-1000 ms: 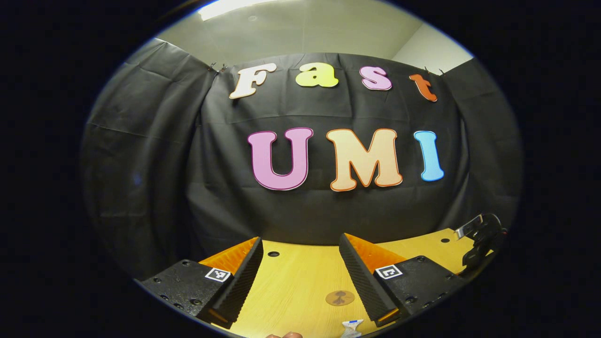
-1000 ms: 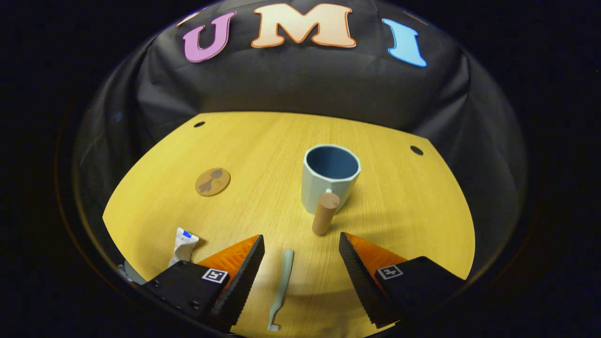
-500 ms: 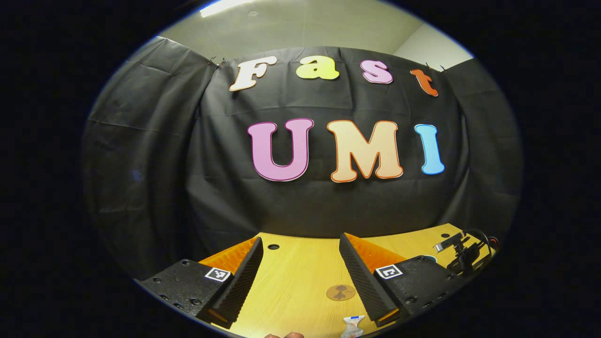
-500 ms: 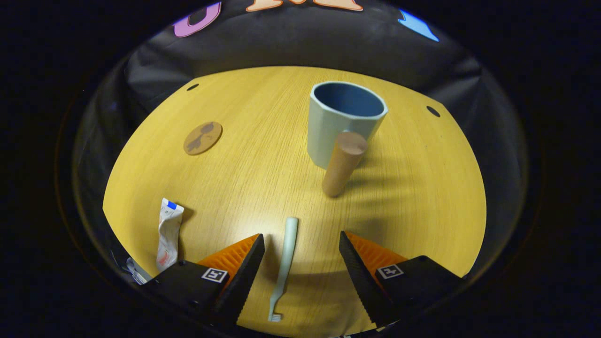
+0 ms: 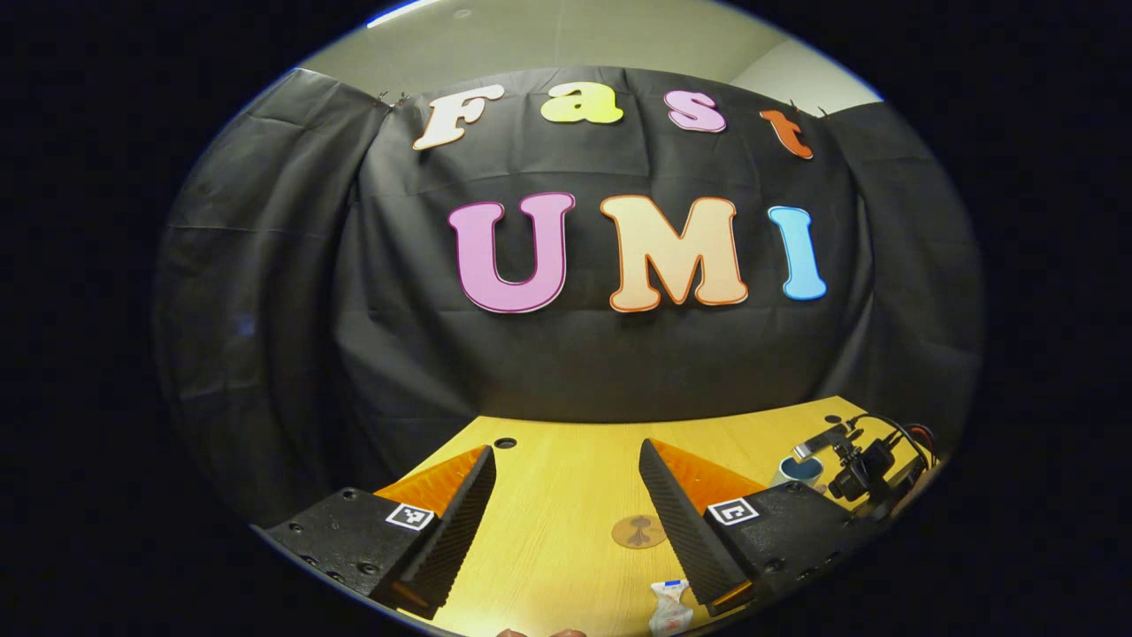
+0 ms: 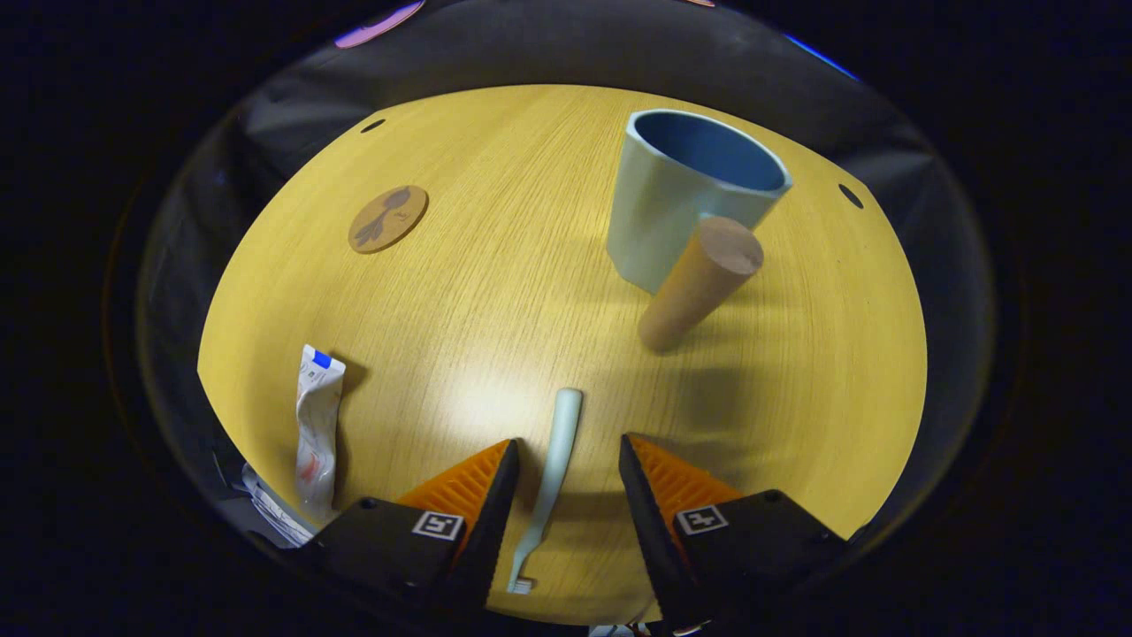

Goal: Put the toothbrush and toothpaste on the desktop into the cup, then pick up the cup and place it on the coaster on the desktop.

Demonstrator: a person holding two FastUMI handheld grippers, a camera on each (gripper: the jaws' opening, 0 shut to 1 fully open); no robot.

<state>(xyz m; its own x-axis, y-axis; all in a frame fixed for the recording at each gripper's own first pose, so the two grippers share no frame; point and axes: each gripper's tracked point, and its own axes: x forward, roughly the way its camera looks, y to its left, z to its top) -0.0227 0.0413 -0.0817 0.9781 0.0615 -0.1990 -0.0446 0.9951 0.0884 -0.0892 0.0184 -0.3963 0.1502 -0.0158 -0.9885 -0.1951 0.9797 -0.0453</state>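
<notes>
1. Crumpled white toothpaste tube [image 6: 317,423] lies near-left on the yellow wooden bench [image 6: 495,292]; round brown coaster [image 6: 387,218] far-left.
2. Right gripper [image 6: 566,473]: jaws released, straddling the pale green toothbrush [image 6: 550,478], apparently to pinch it.
3. Pale blue cup [image 6: 681,208] stands far-right, upright for loading.
4. Left gripper [image 5: 566,495]: jaws released, idle.

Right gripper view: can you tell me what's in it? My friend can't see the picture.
The right gripper hangs low over a wooden table, its two fingers either side of a pale toothbrush lying flat. Farther off stands a pale cup with a wooden handle; a toothpaste tube and round coaster lie to the left.
</notes>
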